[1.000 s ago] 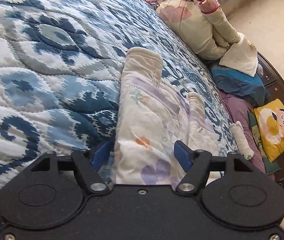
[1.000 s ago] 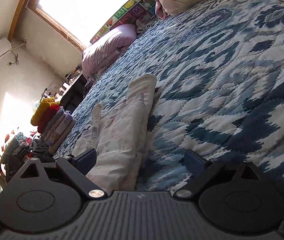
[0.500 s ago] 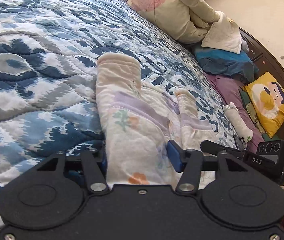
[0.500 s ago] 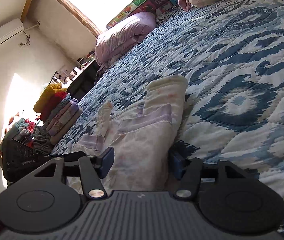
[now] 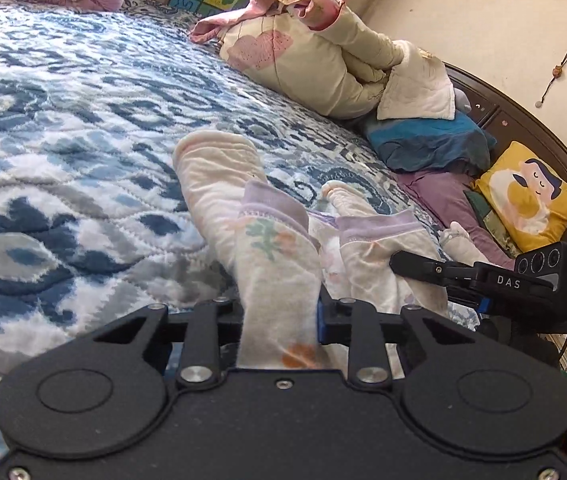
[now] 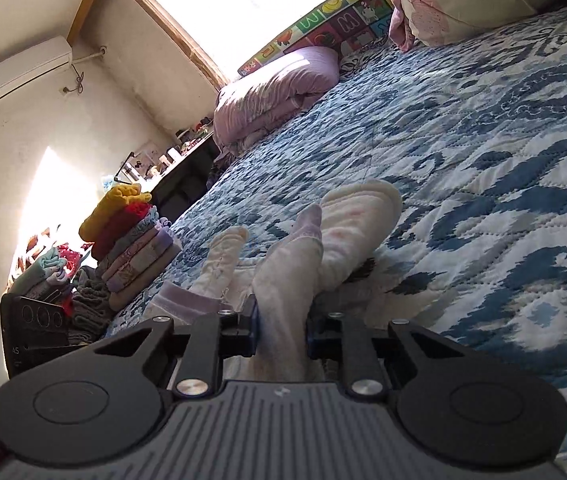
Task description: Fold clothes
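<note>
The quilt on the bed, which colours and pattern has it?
Blue, white and grey ornamental quilt; clearest in the left wrist view.

Garment [image 5: 279, 280] near end hidden behind gripper body; desk clutter [image 6: 155, 164] indistinct

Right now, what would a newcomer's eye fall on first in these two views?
The pale floral garment, bunched up off the blue patterned quilt with both the left gripper and right gripper shut on it. Next, the yellow cartoon cushion by the headboard, and the stack of folded clothes at the bed's edge.

Sunlit window [image 6: 219, 4], cream wall [image 6: 23, 152], blue patterned quilt [image 5: 63, 128] covering bed.
</note>
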Demonstrator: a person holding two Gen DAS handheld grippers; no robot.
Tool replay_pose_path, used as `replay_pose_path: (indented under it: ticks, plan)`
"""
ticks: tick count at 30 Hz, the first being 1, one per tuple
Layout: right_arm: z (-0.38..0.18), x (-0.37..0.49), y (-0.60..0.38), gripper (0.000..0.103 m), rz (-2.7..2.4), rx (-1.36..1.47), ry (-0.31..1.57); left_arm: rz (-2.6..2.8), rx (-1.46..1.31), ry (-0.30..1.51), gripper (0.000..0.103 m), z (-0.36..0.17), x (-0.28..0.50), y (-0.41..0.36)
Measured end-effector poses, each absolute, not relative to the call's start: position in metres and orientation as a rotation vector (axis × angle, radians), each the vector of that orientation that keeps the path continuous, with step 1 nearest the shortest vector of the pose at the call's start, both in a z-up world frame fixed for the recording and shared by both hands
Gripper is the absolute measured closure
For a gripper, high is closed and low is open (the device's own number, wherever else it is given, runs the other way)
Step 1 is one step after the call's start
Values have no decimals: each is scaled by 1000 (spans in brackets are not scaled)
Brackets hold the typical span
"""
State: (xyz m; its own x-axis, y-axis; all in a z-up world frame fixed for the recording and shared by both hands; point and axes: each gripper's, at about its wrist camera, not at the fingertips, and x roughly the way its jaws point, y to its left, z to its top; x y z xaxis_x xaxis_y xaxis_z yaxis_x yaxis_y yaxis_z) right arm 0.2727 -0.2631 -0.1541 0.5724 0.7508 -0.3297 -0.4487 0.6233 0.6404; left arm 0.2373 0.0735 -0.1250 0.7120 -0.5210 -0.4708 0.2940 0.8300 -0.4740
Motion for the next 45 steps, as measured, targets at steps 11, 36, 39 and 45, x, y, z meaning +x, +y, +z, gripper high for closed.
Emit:
replay_pose_path:
  ticks: [11,36,39,45]
  plan:
    - [-115,362,-257,54,593,563,405,-250,-428,500,39,-119,338,103]
    - [-165,377,-234,83,514,423,656,-226,-508,655,85,-150,345,119]
    - [-163,377,-235,94,518,424,641,-237,-483,639,93,-146,343,117]
    - [-150,371,-240,96,539,430,582,-247,-482,609,97,-138,339,119]
